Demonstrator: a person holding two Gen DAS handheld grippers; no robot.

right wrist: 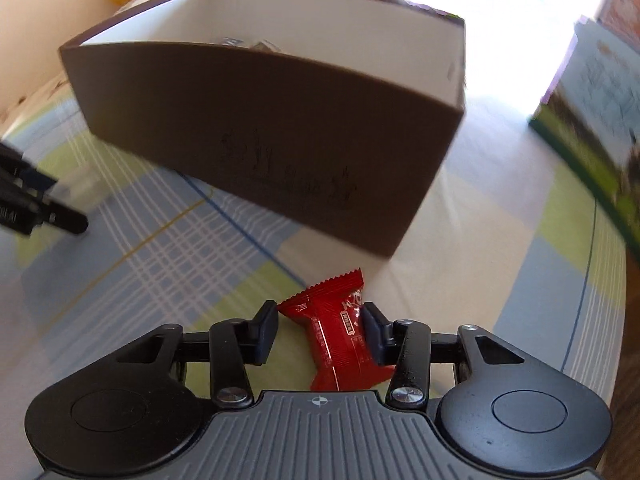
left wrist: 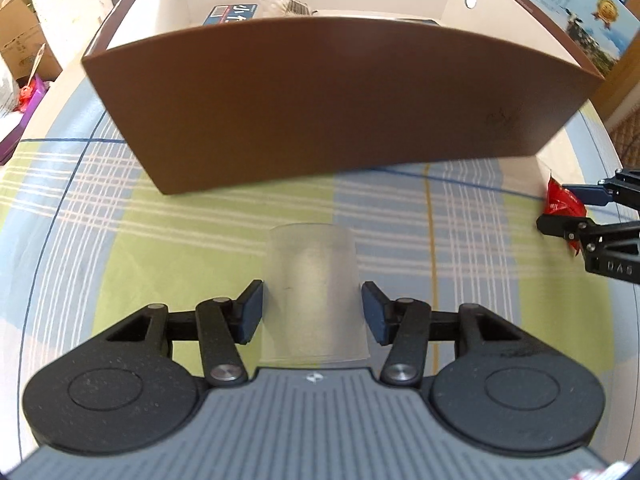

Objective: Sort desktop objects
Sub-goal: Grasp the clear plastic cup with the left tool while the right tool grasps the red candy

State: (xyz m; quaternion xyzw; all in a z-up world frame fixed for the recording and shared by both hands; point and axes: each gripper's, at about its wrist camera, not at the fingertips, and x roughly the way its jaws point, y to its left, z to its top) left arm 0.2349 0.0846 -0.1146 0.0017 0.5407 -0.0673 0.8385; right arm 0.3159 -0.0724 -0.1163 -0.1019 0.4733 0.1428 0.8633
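Note:
A translucent plastic cup [left wrist: 314, 292] lies lengthwise between the pads of my left gripper [left wrist: 312, 312], which is shut on its sides just in front of the brown box [left wrist: 320, 100]. A red candy packet [right wrist: 336, 340] sits in my right gripper [right wrist: 320, 328], which is shut on it over the checked tablecloth [right wrist: 160, 264], near the box's right corner [right wrist: 400, 200]. In the left wrist view the right gripper [left wrist: 576, 210] and the red packet [left wrist: 560, 200] show at the right edge. The left gripper [right wrist: 60, 200] shows blurred at the left edge of the right wrist view.
The brown box has a white inside and holds a blue package [left wrist: 230, 14] and clear-wrapped items [left wrist: 288, 4]. A printed carton [right wrist: 592, 120] stands to the right. Cardboard boxes [left wrist: 20, 40] and a purple box [left wrist: 16, 128] lie beyond the table's left edge.

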